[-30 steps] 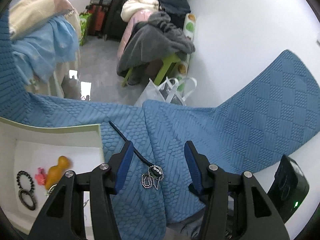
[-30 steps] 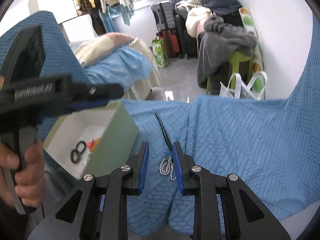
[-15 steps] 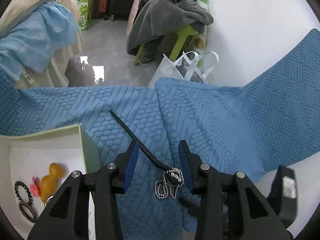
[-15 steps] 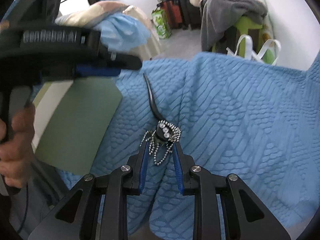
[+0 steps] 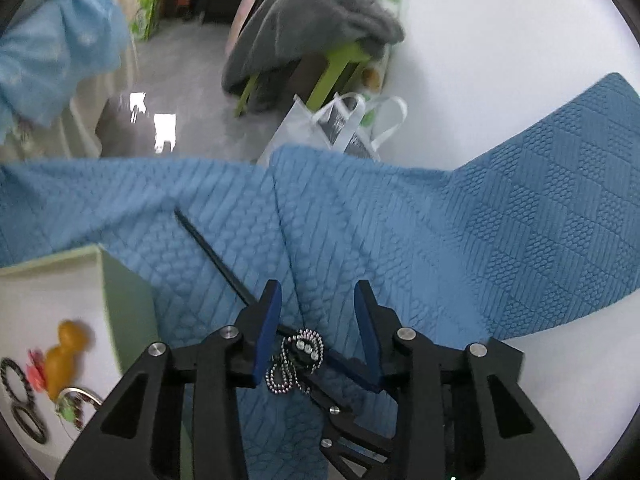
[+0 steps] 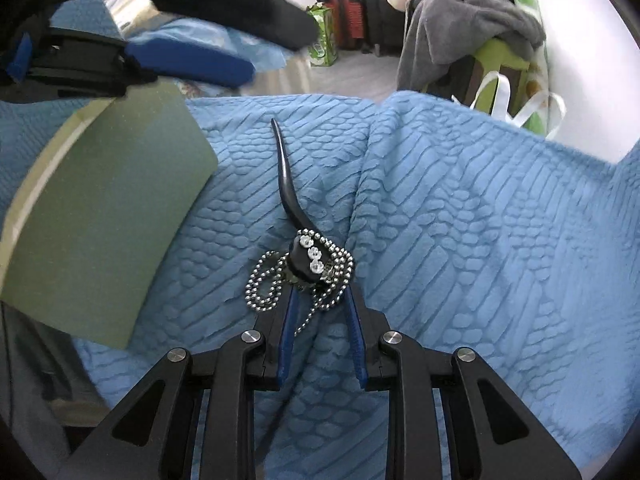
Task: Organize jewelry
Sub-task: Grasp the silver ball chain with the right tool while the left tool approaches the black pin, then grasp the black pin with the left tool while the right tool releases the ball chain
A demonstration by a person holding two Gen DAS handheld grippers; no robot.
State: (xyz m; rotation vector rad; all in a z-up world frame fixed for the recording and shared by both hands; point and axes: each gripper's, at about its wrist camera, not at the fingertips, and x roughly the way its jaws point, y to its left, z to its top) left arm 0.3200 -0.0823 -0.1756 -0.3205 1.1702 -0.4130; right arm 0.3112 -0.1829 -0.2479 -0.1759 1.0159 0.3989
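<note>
A black hair stick with a black jewelled head and silver bead chain lies on the blue textured blanket. My right gripper is open a little, its blue fingertips on either side of the chain and jewelled head. My left gripper is open above the same piece, and the right gripper's tips show beneath it. A pale green box sits to the left, holding black hair rings, an orange duck-shaped piece and a pink item.
The box's green side stands left of the hair stick. Beyond the blanket edge are the grey floor, a green stool under grey clothes, a white bag and a white wall.
Both grippers have moved in closer to the hair stick's jewelled head. The right gripper's tips now flank the chain. The left gripper has narrowed and come over it.
</note>
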